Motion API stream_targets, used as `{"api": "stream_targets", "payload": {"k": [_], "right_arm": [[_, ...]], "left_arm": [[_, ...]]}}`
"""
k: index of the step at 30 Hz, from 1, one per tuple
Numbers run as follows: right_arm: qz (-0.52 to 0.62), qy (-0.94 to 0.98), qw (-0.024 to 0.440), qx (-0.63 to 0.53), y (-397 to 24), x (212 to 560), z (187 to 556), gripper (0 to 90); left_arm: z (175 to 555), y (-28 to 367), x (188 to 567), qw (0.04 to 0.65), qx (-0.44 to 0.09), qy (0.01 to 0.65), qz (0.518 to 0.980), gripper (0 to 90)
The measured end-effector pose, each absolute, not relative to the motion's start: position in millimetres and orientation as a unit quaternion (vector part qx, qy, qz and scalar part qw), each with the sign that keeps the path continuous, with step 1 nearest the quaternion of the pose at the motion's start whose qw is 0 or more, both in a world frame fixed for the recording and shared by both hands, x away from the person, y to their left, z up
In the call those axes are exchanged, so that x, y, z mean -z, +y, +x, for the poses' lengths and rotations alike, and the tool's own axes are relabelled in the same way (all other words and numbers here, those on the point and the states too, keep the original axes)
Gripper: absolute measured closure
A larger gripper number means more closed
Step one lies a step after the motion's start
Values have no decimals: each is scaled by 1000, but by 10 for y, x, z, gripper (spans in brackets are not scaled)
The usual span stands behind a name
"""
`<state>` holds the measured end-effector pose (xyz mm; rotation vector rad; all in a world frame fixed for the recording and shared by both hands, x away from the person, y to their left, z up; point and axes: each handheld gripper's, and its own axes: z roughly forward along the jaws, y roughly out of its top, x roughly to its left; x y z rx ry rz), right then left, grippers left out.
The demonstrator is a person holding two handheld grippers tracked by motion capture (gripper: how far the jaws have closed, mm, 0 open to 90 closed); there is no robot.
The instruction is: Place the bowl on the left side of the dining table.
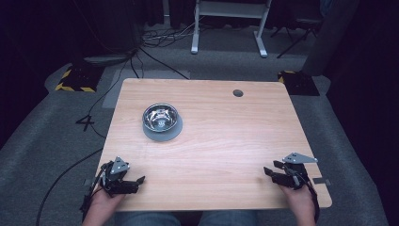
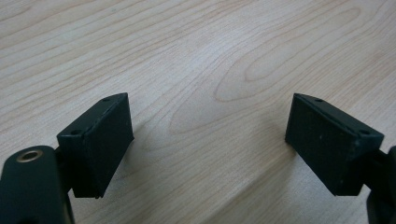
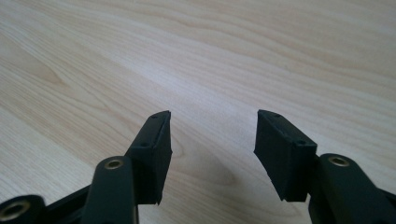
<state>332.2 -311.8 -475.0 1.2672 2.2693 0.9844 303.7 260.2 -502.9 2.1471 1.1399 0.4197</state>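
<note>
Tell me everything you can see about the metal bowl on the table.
The metal bowl is round, shiny, apparently steel, and stands upright with its opening up. Whether anything is inside cannot be told. It rests on a round grey plate, slightly wider than it, on the far left part of the wooden table. Nothing else touches it.

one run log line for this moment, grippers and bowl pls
left gripper: open, empty, near table edge | right gripper: open, empty | steel bowl: upright on grey coaster, untouched

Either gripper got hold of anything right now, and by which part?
Nothing is held: left gripper and right gripper both stand open over bare table; the bowl sits apart.
</note>
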Motion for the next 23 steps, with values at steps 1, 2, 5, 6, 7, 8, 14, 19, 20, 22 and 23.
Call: {"api": "stream_targets", "payload": {"k": [1, 2, 5, 6, 7, 8, 14, 19, 20, 22, 23], "right_arm": [[449, 804, 179, -347, -3125, 4783, 3323, 457], [449, 804, 177, -347, -3124, 4818, 3323, 457], [441, 809, 174, -347, -3120, 4898, 3325, 452], [440, 810, 169, -349, -3107, 4928, 3326, 448], [436, 811, 169, -351, -3105, 4947, 3328, 436], [435, 810, 169, -355, -3100, 4953, 3323, 435], [420, 804, 195, -373, -3118, 5023, 3312, 379], [416, 812, 195, -361, -3071, 5032, 3353, 211], [417, 812, 195, -360, -3068, 5034, 3359, 200], [416, 813, 196, -358, -3068, 5036, 3368, 185], [417, 812, 196, -358, -3065, 5037, 3370, 182]], "left_arm": [[3037, 2603, 5029, 331, -160, 436, 821, 151], [3037, 2603, 5029, 331, -161, 436, 821, 151], [3037, 2604, 5026, 330, -160, 436, 822, 152], [3037, 2605, 5026, 330, -160, 436, 822, 152], [3037, 2605, 5026, 330, -160, 436, 822, 152], [3037, 2605, 5026, 330, -160, 436, 822, 152], [3038, 2606, 5026, 330, -159, 436, 822, 152], [3037, 2605, 5026, 330, -160, 436, 822, 151], [3037, 2605, 5026, 330, -160, 436, 822, 151], [3037, 2605, 5027, 330, -160, 436, 822, 151], [3037, 2605, 5027, 330, -159, 436, 822, 151]]}}
